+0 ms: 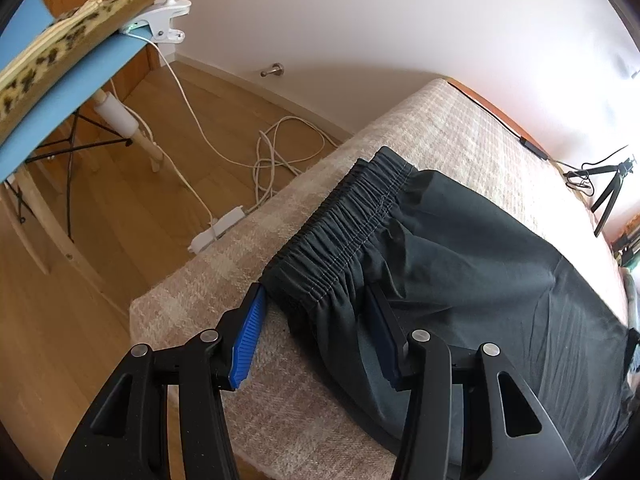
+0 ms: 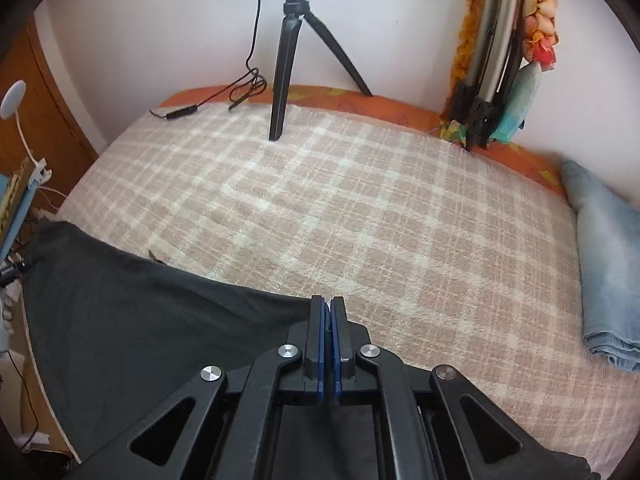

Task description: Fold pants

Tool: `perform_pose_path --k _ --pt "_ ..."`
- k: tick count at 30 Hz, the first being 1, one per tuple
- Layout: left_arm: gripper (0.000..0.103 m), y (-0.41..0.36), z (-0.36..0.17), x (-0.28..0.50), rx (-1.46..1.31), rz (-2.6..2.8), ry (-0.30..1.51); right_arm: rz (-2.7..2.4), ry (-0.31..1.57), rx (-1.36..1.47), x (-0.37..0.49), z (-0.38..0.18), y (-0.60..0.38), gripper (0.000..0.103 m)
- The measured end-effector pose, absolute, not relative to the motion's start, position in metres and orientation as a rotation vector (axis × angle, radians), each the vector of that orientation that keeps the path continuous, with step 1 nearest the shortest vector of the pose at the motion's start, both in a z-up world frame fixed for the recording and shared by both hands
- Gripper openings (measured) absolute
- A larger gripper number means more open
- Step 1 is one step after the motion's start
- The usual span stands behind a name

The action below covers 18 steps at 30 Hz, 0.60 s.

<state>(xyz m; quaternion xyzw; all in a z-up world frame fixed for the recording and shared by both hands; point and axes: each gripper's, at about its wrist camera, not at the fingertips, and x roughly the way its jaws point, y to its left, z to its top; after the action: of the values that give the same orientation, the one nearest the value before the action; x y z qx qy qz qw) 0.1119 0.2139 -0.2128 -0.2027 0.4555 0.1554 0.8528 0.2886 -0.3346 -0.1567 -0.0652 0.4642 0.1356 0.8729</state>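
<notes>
Dark pants (image 1: 460,248) — my right gripper (image 2: 327,304) pinches their edge, left gripper (image 1: 316,300) half-open straddling the waistband corner (image 1: 280,276) — I'd clamp before lifting.

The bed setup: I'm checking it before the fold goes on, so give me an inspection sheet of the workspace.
Surface: bed under a beige checked blanket, orange sheet showing at the far edge.
Job's things: dark pants spread flat along the near edge, gathered waistband toward the bed's corner.
Clutter: folded light blue jeans at the right edge; small black tripod standing on the blanket.
Grippers: left gripper open, straddling the waistband end; right gripper shut on the pants' far edge.
Cables: black cord on the bed by the tripod; white cables and a power strip on the floor.
Surroundings: wooden floor, white wall, blue chair with a clip lamp.
</notes>
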Motion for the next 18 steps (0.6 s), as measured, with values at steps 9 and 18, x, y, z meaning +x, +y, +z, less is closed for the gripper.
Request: perform_pose_path --k 9,18 --pt "0.049 0.254 -0.195 0.09 -0.604 0.298 0.895 0.258 0.936 -0.112 0.273 -0.137 -0.336 0.045" --pt "0.049 0.269 -0.205 0.085 -0.789 0.183 0.901 0.33 0.849 0.019 0.213 -0.098 -0.331 0.053"
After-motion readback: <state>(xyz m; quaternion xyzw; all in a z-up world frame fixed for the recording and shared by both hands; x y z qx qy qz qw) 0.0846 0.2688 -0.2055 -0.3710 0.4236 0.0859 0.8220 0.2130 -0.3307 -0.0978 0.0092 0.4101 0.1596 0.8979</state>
